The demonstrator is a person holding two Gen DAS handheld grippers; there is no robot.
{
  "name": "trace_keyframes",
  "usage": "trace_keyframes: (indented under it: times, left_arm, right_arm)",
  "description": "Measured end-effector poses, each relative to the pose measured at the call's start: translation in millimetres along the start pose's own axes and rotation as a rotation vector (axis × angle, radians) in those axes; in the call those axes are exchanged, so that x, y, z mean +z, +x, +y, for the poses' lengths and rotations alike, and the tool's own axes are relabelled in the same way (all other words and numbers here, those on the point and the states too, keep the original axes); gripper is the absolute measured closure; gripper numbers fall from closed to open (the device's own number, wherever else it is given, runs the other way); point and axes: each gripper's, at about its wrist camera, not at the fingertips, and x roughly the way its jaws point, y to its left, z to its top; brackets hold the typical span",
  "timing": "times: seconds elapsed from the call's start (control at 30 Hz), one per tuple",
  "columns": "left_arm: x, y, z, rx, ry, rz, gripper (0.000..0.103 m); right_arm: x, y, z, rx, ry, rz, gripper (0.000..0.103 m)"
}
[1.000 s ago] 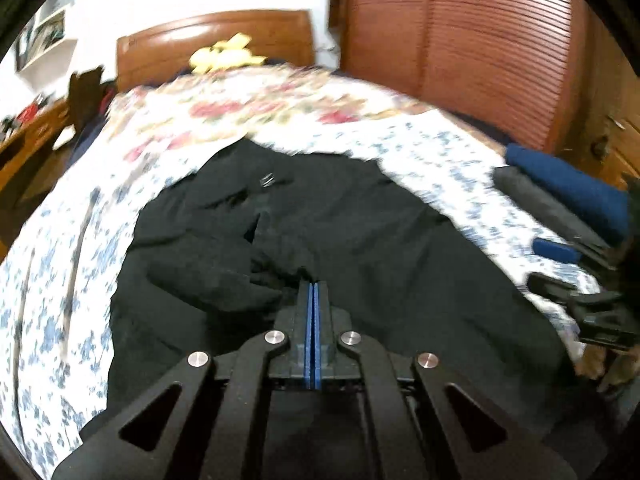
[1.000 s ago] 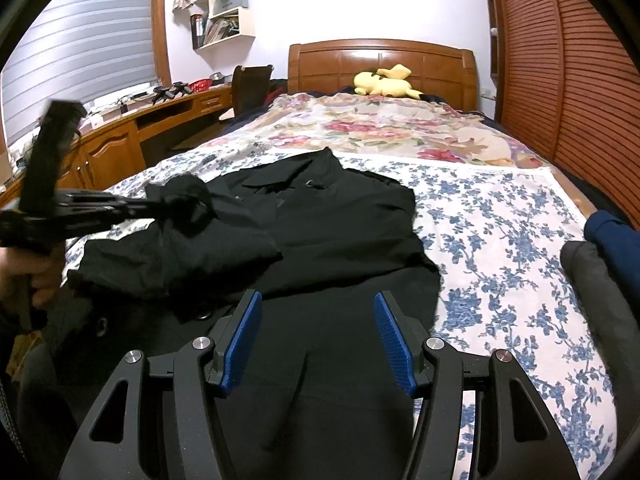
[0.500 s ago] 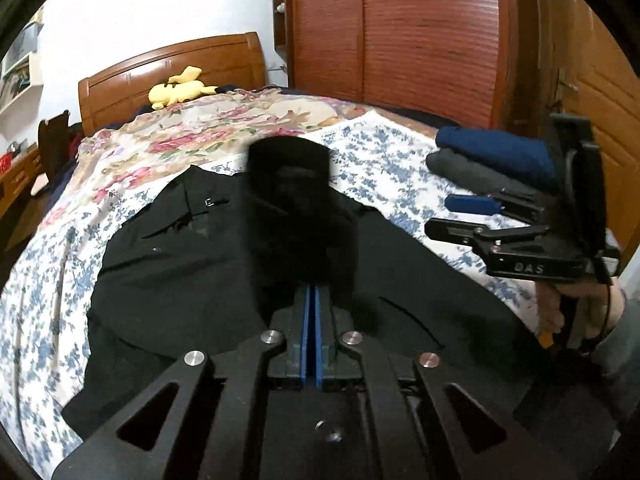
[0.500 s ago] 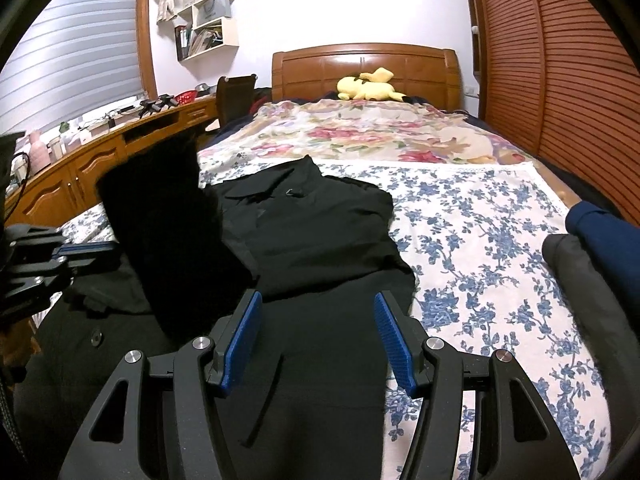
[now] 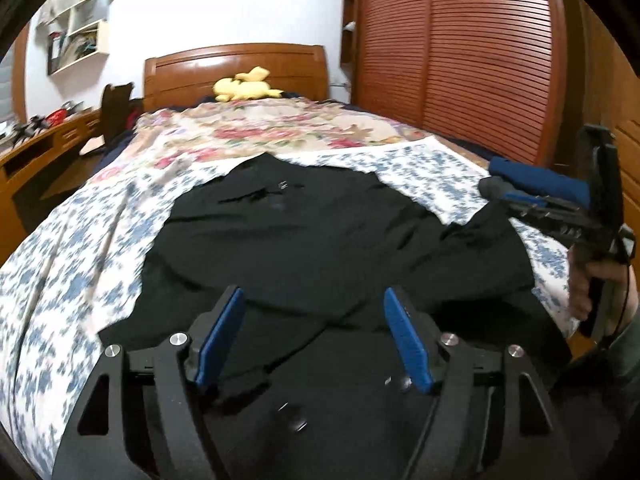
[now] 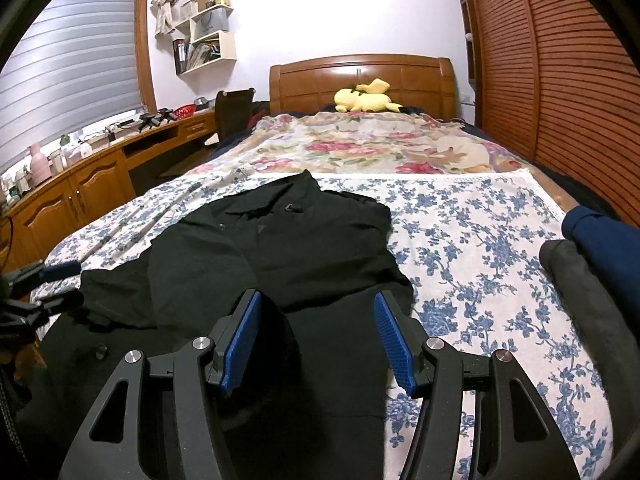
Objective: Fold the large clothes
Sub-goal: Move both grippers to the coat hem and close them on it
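Note:
A large black coat (image 5: 304, 236) lies spread on the bed with its collar toward the headboard; it also shows in the right wrist view (image 6: 280, 248). A sleeve is folded across its body. My left gripper (image 5: 312, 320) is open and empty over the coat's lower part. My right gripper (image 6: 316, 328) is open and empty above the coat's hem. The right gripper also shows at the right of the left wrist view (image 5: 560, 208), and the left gripper at the left edge of the right wrist view (image 6: 36, 288).
The bed has a blue-flowered sheet (image 6: 480, 240) and a floral blanket (image 6: 380, 148). A yellow plush toy (image 6: 366, 98) lies by the wooden headboard. Folded grey and navy clothes (image 6: 592, 264) are stacked at the bed's right edge. A wooden desk (image 6: 80, 184) runs along the left; slatted wardrobe doors (image 6: 560, 60) stand right.
My left gripper was shut on the black sleeve and carried it across the coat. It has now opened and let the sleeve fall flat. My right gripper stayed open.

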Motion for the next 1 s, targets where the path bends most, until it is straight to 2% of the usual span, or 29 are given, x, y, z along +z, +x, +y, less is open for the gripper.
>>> trace_keyframes:
  times: [0.1,0.37,0.6,0.8,1.0]
  left_arm:
    - [-12.8,-4.3,12.3,0.018,-0.019,0.009,0.03]
    - [-38.2,-29.1,35.7,0.075,-0.048,-0.007,0.03]
    - [-47.4,-49.5,54.0,0.14,-0.073,-0.057,0.03]
    - [-48.7,-54.0,64.8,0.176,-0.073,-0.055,0.028]
    - [-58.0,-61.9,83.4,0.163,-0.105,-0.031,0.028]
  right_arm:
    - [-2.4,2.7,2.4,0.018,-0.007,0.02,0.043]
    - [-21.9,-11.2,-0.5,-0.012,0.004,0.047,0.043]
    - [-35.2,-35.2,1.4,-0.013,0.032,0.043,0.043]
    - [-40.4,-48.7,5.0,-0.047,0.03,0.028,0.043]
    - [-39.5,-49.4,16.0,-0.03,0.001,0.017,0.043]
